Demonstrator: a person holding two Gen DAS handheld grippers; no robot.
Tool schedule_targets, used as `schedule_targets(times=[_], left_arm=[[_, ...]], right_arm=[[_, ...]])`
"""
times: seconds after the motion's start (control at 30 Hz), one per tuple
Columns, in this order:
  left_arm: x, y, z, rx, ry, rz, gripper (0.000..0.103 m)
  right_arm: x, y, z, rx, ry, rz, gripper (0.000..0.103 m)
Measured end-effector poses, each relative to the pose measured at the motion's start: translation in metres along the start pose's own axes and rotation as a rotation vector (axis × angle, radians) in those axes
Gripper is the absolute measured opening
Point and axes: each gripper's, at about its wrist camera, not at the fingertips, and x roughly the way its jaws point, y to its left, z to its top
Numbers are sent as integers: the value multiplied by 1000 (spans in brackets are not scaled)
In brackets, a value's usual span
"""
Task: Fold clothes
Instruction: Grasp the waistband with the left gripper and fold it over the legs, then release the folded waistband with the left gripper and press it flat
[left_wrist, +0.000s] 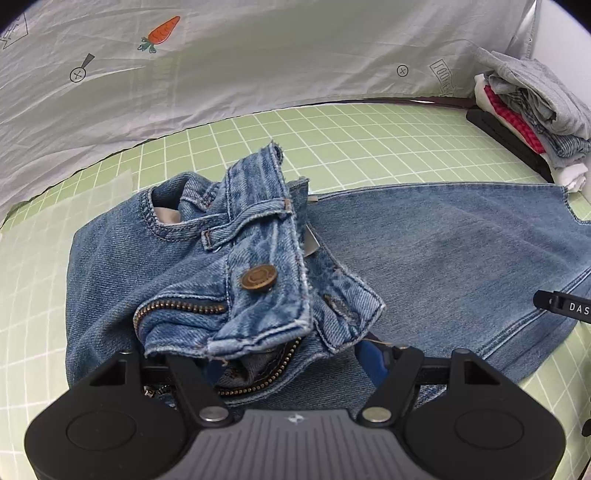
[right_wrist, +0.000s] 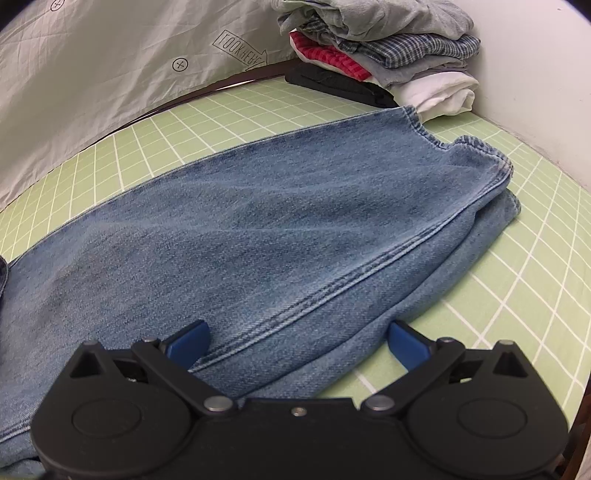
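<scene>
One pair of jeans (left_wrist: 424, 251) lies on the green table (left_wrist: 369, 129), legs laid together and flat, waistband (left_wrist: 258, 266) bunched and unzipped. Both tools are released: the left tool (left_wrist: 291, 358) at the waistband, the right tool (right_wrist: 299, 343) over the legs. Folded clothes (right_wrist: 388, 48) are already stacked behind; I judge the jeans' cross folds remain.

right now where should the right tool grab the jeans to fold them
Probably the stacked hems at the far end of the jeans, coming from the open mat side. Both legs lie flat, one on the other, edges nearly aligned, so one pinch can catch both layers.
</scene>
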Motion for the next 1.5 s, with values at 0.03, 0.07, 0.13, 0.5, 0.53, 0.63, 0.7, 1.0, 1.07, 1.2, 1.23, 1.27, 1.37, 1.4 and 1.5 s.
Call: schedule_targets(times=[0.03,0.07,0.13,0.5,0.53,0.63,0.7,1.0,1.07,1.2,1.23,1.27,1.37,1.4,1.5], left_arm=[[-3,0,0,-6,-4,-8,72],[-8,1,1,-18,-10,-18,72],[-17,3,2,-39,-32,-50,72],[-86,20,7,-220,-243,-251,73],[-91,25,7,-254,-256,-255,73],[-106,43,7,-359,-293,-259,76],[-109,53,7,-414,-316,-239,79],[-31,89,8,-482,-56,138,80],[-11,92,5,-493,-9,154,80],[19,84,1,-465,53,209,86],[24,81,0,-455,61,228,87],[27,80,0,-455,64,240,88],[29,80,-3,-454,63,254,91],[30,80,-4,-452,61,255,92],[30,80,-6,-454,65,255,94]], right_arm=[[0,0,0,1,-1,0,103],[0,0,-1,1,-2,0,103],[0,0,-1,1,-3,0,103],[-7,-12,-8,-31,10,54,103],[-9,-15,-9,-37,13,59,103],[-12,-27,-11,-42,23,66,103],[-11,-39,-9,-28,32,54,103],[18,-114,33,171,18,-51,103],[26,-130,44,234,-1,-59,103],[44,-158,68,356,-49,-64,103],[49,-164,74,385,-62,-66,103],[54,-170,80,415,-74,-67,103],[69,-175,95,415,-83,-83,103],[74,-173,99,385,-84,-97,103],[85,-163,102,272,-90,-135,103]])
